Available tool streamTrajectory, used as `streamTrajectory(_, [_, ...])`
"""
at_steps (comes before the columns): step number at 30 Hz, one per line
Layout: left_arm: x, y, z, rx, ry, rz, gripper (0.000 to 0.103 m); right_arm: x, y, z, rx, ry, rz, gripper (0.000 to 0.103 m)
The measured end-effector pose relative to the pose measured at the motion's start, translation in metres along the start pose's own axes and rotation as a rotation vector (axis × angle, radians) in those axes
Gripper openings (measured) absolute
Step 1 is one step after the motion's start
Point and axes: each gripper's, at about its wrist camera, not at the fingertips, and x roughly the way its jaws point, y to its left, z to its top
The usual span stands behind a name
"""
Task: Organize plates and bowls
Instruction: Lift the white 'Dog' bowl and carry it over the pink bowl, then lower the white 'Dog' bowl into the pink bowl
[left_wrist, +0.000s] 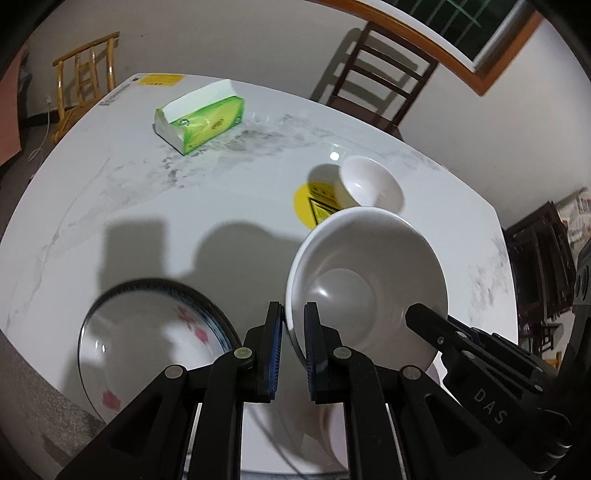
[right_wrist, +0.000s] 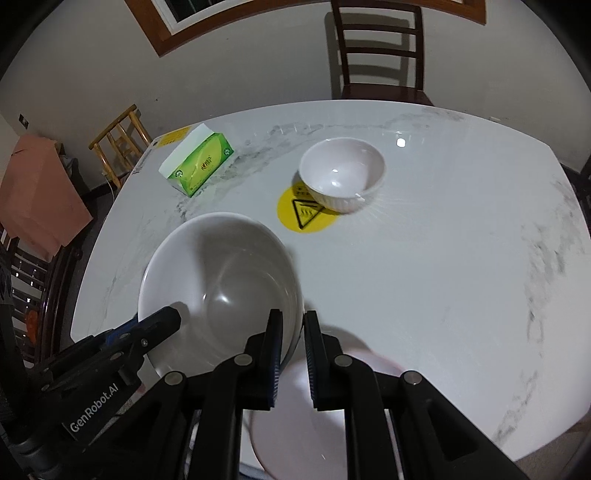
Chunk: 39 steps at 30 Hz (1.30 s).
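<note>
Both grippers hold one large white bowl, lifted above the table. My left gripper is shut on its left rim. My right gripper is shut on its right rim; the bowl shows in the right wrist view too. The other gripper's finger shows at the opposite rim in each view. A plate with red flowers and a blue rim lies below at the table's near edge. A smaller white ribbed bowl stands farther back on a yellow warning sticker; it also shows in the left wrist view.
A green tissue box lies at the far left of the white marble table. A dark wooden chair stands behind the table and a bamboo chair at its far left corner. Another pale dish lies blurred under my right gripper.
</note>
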Motion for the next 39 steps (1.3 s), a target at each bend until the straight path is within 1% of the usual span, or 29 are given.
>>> streamTrajectory(5, [-0.008,-0.022,-0.025,0.045,0.014,-0.009,0.009,-0.020,-0.019,-0.025,0.017,-0.015,-0.013,0.012])
streamTrajectory(9, [-0.009,-0.037,-0.044,0.069,0.033,-0.016,0.009,-0.026,-0.036,-0.046,0.035,-0.006,-0.023,0.012])
streamTrajectory(13, [0.000,-0.051,-0.063,0.099,0.062,-0.012,0.009,-0.024,-0.052,-0.062,0.055,0.009,-0.031,0.012])
streamTrajectory(20, [0.017,-0.061,-0.082,0.115,0.108,-0.003,0.009,-0.013,-0.070,-0.082,0.074,0.046,-0.037,0.012])
streamTrajectory(31, [0.039,-0.064,-0.095,0.132,0.153,0.035,0.009,0.009,-0.081,-0.091,0.091,0.099,-0.036,0.012])
streamTrajectory(39, [0.048,-0.065,-0.096,0.146,0.158,0.068,0.009,0.022,-0.078,-0.088,0.083,0.128,-0.043,0.013])
